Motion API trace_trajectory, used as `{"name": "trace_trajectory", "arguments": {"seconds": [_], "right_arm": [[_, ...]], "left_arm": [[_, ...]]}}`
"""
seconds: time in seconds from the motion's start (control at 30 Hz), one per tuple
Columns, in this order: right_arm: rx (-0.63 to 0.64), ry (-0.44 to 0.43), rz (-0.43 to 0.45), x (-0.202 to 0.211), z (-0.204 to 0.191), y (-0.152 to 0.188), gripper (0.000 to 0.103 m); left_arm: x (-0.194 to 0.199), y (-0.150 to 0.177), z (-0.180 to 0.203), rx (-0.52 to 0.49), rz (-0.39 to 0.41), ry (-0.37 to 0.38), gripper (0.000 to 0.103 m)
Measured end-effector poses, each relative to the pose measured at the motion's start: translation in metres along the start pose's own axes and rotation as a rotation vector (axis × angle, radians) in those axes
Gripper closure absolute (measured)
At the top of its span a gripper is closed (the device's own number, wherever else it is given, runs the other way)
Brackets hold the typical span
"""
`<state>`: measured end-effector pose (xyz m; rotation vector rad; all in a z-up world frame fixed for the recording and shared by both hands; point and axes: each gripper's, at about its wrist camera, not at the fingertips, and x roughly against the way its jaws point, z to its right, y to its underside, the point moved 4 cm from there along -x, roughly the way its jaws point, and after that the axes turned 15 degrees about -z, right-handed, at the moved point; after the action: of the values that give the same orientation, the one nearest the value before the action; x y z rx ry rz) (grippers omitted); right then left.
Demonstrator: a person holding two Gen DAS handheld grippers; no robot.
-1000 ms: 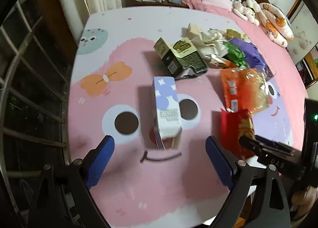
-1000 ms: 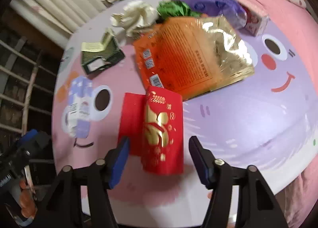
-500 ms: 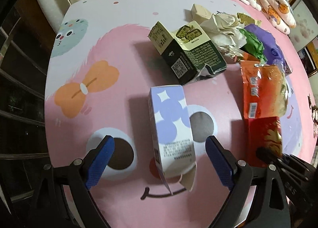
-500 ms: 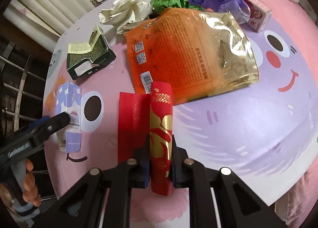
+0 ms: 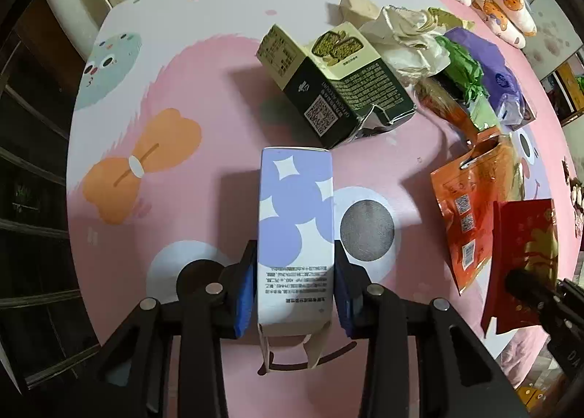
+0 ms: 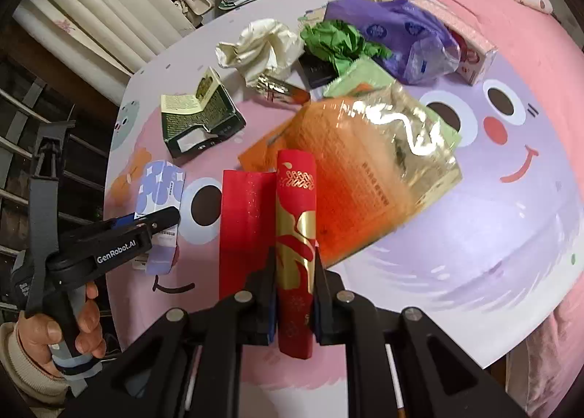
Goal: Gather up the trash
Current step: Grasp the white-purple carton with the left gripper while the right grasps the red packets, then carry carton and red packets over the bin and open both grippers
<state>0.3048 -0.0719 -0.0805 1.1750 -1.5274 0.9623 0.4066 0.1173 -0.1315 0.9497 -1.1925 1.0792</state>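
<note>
1. L gripper (image 5: pixel 295 286), lower centre of L wrist view: blue pads clamped on both sides of the purple-and-white carton (image 5: pixel 295 235). Carton lies lengthwise, open flaps toward cam, far end pointing up-frame.
2. Same carton shows mid-left in R wrist view (image 6: pixel 160 195), w/ L gripper (image 6: pixel 157 223) around its near end; person's hand (image 6: pixel 73 323) on the grip at lower left.
3. R gripper (image 6: pixel 295 295), lower centre of R wrist view: jaws pressed tight on the red-and-gold packet (image 6: pixel 295 235), which is folded or rolled into a narrow strip betw. the pads. A flat red flap of it sticks out to the left.
4. In L wrist view the red packet (image 5: pixel 525 254) sits at far right edge, R gripper's dark tip over its lower part.
5. Orange-and-gold foil bag (image 6: pixel 365 170), centre-right of R view, touching the red packet; its right part looks blurred. In L view (image 5: pixel 471 221) it's just left of the red packet.
6. Dark green box (image 5: pixel 339 86), torn open, upper centre of L view, just beyond the carton; upper left in R view (image 6: pixel 200 119).
7. Rest of pile, upper right of both views: crumpled cream paper (image 6: pixel 262 49), green crumpled paper (image 6: pixel 335 42), purple plastic bag (image 6: pixel 398 31), touching one another.
8. All on a table w/ pink/purple cartoon-face cover (image 5: pixel 164 71).
</note>
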Motion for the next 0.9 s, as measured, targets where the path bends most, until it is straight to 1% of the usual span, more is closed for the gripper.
{"name": "trace_trajectory", "arguments": {"seconds": [0.17,0.3,0.53,0.63,0.77,0.9], "right_arm": [[0.002,-0.034,0.047,0.021,0.004,0.003,0.090],[0.015,-0.049,0.079,0.039,0.005,0.006,0.090],[0.048,-0.065,0.111,0.060,0.004,0.015,0.090],[0.067,-0.067,0.118,0.067,0.006,0.022,0.090],[0.102,-0.078,0.123,0.074,0.014,0.036,0.090],[0.147,-0.102,0.125,0.081,0.031,0.057,0.090]], "left_arm": [[0.018,0.009,0.006,-0.011,0.054,0.008,0.068],[0.034,0.022,0.015,-0.029,0.076,0.031,0.068],[0.072,0.050,0.051,-0.115,0.140,0.061,0.068],[0.085,0.065,0.065,-0.139,0.172,0.061,0.068],[0.098,0.088,0.083,-0.127,0.203,0.070,0.068],[0.106,0.117,0.102,-0.085,0.227,0.068,0.068]]}}
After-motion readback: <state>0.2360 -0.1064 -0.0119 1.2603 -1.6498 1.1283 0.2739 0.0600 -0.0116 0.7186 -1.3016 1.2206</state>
